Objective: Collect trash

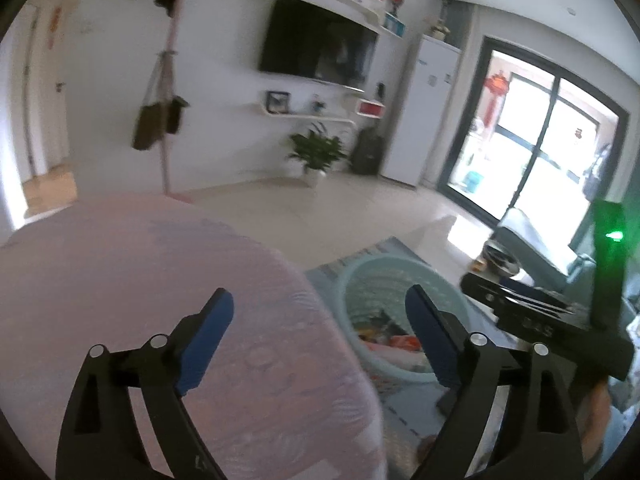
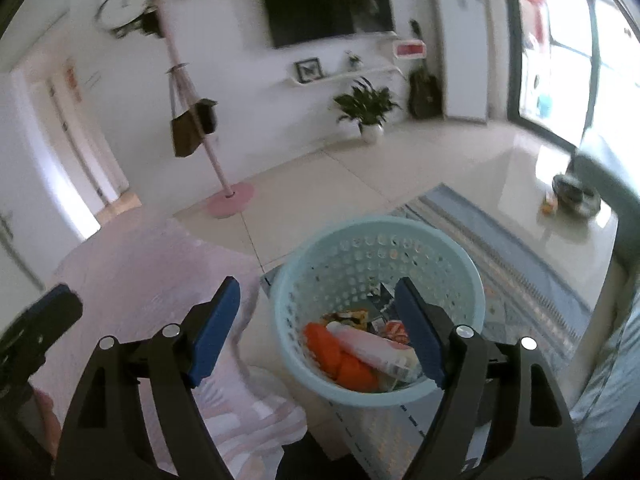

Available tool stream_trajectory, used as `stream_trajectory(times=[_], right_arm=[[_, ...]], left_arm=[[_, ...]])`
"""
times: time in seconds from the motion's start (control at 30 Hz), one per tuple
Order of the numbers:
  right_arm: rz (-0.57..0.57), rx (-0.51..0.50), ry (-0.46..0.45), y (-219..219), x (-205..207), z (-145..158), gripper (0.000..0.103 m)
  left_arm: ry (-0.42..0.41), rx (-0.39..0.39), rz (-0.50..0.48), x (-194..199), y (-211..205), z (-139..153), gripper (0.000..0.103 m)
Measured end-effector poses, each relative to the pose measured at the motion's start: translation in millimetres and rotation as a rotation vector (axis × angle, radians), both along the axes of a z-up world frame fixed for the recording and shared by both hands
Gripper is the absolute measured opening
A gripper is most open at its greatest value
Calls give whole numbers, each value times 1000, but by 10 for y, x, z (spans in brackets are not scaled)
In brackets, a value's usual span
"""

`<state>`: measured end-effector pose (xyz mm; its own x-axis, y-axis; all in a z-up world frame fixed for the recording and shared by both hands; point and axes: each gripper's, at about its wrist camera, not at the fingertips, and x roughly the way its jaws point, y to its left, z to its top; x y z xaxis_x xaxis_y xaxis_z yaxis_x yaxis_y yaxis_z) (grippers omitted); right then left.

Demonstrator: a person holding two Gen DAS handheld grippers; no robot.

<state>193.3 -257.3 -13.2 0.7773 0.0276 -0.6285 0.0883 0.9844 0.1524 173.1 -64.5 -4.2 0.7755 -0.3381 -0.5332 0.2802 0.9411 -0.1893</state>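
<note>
A light blue perforated waste basket (image 2: pixel 304 272) stands on the floor beside a pink-covered table (image 2: pixel 152 272). It holds several pieces of trash: orange wrappers (image 2: pixel 340 352), a white and pink packet (image 2: pixel 372 346) and other wrappers. My right gripper (image 2: pixel 316 308) is open and empty above the basket's left rim. My left gripper (image 1: pixel 320 312) is open and empty over the edge of the pink table cover (image 1: pixel 120 280). The basket (image 1: pixel 360 280) shows between its fingers. The right gripper's body (image 1: pixel 552 320) shows at the right of the left wrist view.
A blue patterned rug (image 2: pixel 500 240) lies under the basket. A pink coat stand (image 2: pixel 224 192), a potted plant (image 2: pixel 366 108), a wall TV (image 2: pixel 328 0) and a glass door (image 1: pixel 540 128) stand further off. A grey sofa (image 1: pixel 540 248) is at the right.
</note>
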Motion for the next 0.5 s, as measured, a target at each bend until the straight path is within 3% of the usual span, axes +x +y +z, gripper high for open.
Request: stream_trajectory(times=[0.23,0.5], right_arm=[[11,-64,-93,400,-263,169,83],[-24,-106,-173,555,-485,119,83]], left_arm=[[-84,60,115,-280,320,30,88],[-183,119,224,-420,493,-182,89]])
